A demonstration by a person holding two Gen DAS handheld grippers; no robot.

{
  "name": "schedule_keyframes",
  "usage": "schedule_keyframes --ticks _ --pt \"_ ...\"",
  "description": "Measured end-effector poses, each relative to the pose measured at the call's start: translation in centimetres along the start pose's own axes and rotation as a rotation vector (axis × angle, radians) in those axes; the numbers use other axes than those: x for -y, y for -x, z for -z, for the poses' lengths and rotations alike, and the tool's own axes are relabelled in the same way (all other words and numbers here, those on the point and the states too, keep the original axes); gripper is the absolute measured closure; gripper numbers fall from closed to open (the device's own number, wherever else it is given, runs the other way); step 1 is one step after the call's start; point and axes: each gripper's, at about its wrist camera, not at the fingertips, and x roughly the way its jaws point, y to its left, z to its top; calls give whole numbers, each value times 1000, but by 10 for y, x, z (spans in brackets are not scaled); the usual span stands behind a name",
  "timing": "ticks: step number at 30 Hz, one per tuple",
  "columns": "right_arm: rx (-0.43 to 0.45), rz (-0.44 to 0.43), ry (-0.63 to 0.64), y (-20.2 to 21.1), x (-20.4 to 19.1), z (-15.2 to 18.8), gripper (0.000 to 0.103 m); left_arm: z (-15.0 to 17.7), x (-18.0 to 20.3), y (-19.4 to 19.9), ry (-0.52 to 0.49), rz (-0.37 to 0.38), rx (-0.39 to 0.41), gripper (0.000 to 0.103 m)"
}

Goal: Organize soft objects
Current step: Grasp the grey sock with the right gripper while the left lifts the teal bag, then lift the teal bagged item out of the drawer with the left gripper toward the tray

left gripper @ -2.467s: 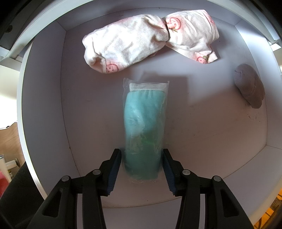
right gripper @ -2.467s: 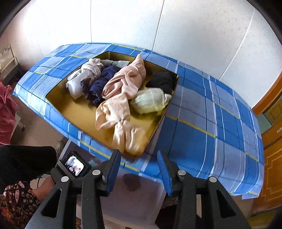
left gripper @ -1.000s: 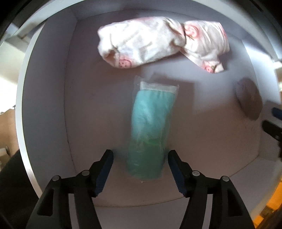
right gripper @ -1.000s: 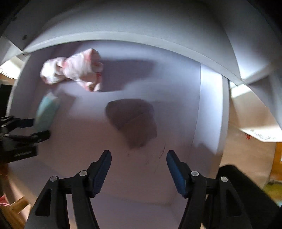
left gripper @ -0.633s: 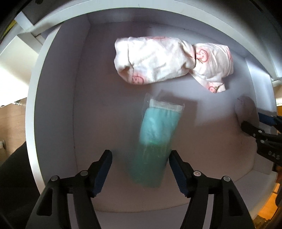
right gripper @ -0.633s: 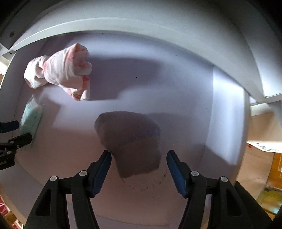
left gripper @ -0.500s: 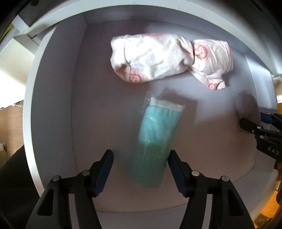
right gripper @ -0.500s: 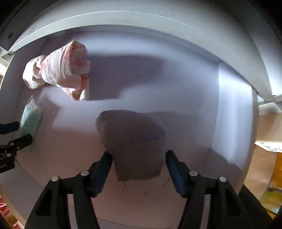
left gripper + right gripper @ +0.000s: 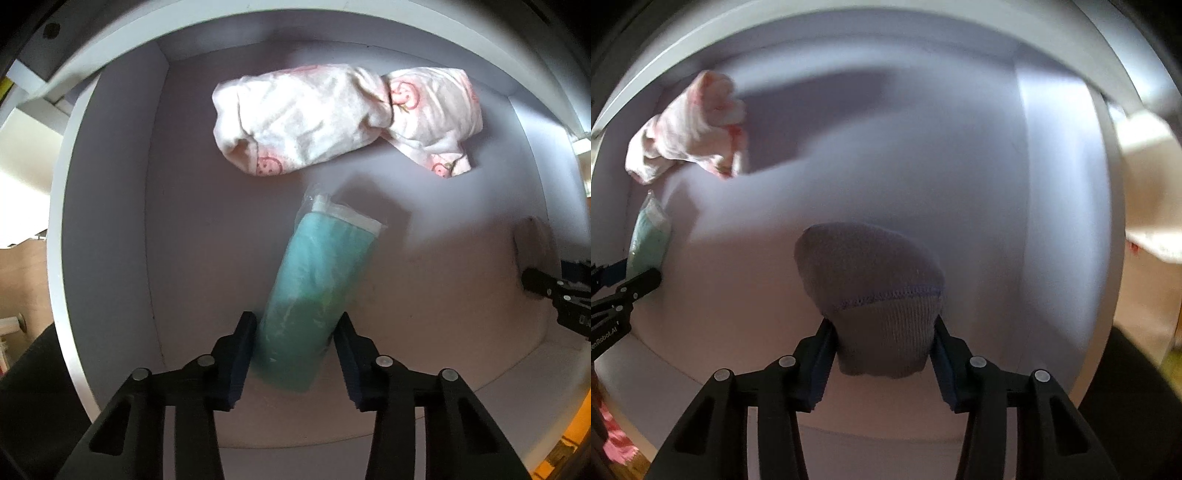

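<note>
Both grippers point down into a white drawer (image 9: 107, 229), each around its own soft item. The left gripper (image 9: 295, 354) has just been closing its jaws, and its blue pads now sit against both sides of a teal cloth sealed in a clear plastic bag (image 9: 317, 291) — the near end of the bag lies between the fingers, the far end angles away to the right. Beyond the bag, toward the far wall, lies a rolled white garment with pink prints (image 9: 343, 118), apart from the bag.

The right gripper (image 9: 884, 354) has also just been closing, and its pads press on the ribbed near end of a grey knitted sock (image 9: 871, 280), whose rounded end points away on the drawer floor. From this side the printed garment (image 9: 690, 133) lies at the far left, the bagged cloth (image 9: 648, 240) at the left edge, with the left gripper's black fingers (image 9: 639, 282) beside it.
</note>
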Motion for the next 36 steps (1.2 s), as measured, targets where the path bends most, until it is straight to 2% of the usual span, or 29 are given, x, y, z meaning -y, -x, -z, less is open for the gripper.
schedule_keyframes --ticks 4,7,15,17,20,23,25,27,29,34,35,36 --pt "-14 22 -9 -3 2 10 55 -2 1 14 -8 -1 31 66" --pt "-15 31 1 -4 -2 13 55 4 -7 28 25 30 56 67" --pt "-37 -28 -78 -10 5 17 55 14 -8 66 42 38 116 70" --pt "-42 -39 -88 -11 19 -1 55 17 -10 69 43 43 116 70" --pt "-46 -49 -98 -12 22 -5 55 32 -4 64 27 16 99 69" --pt "-48 -54 -98 -12 28 -9 55 29 0 51 5 1 60 67" --pt "-48 -55 -94 -12 32 -9 55 24 3 41 -5 -6 33 61" --pt "-46 -58 -96 -13 34 -10 55 21 6 27 -3 0 6 41" --pt "-50 -64 -103 -14 35 -9 55 19 8 19 3 -5 -17 34" --pt "-61 -56 -96 -19 39 -11 55 10 8 -7 -4 -41 -79 36" --pt "-59 -49 -89 -20 40 -13 55 11 8 -11 -5 -42 -94 40" --pt "-58 -47 -88 -20 40 -9 55 12 8 -13 -6 -34 -103 54"
